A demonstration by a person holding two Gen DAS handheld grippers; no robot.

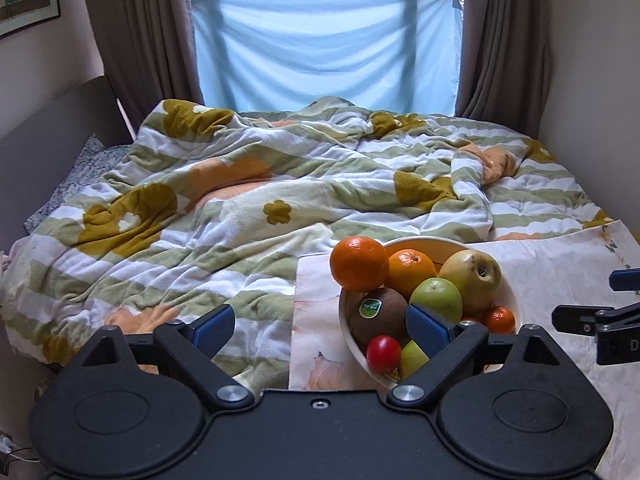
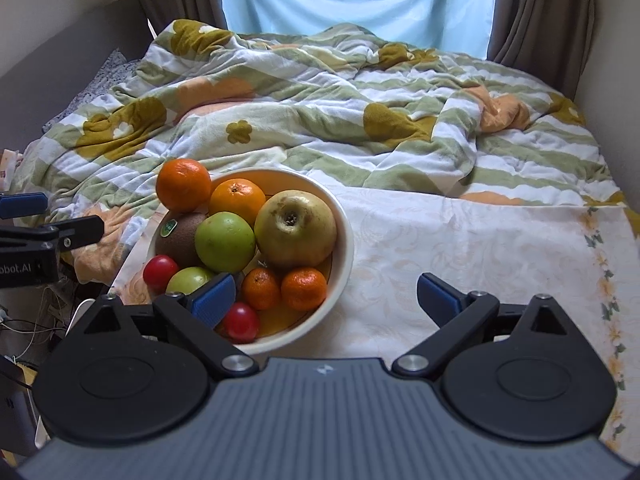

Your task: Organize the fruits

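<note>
A cream bowl stands on a pale cloth and is heaped with fruit: two oranges, a large yellow pear, a green apple, a kiwi with a green sticker, mandarins and small red fruits. The bowl also shows in the left wrist view, with the top orange on its rim. My left gripper is open and empty, just left of the bowl. My right gripper is open and empty over the bowl's near right edge.
A pale floral cloth covers a flat surface at the foot of a bed. A rumpled green, white and orange blanket fills the bed behind. Brown curtains and a blue sheet hang at the window. Cables lie at the lower left.
</note>
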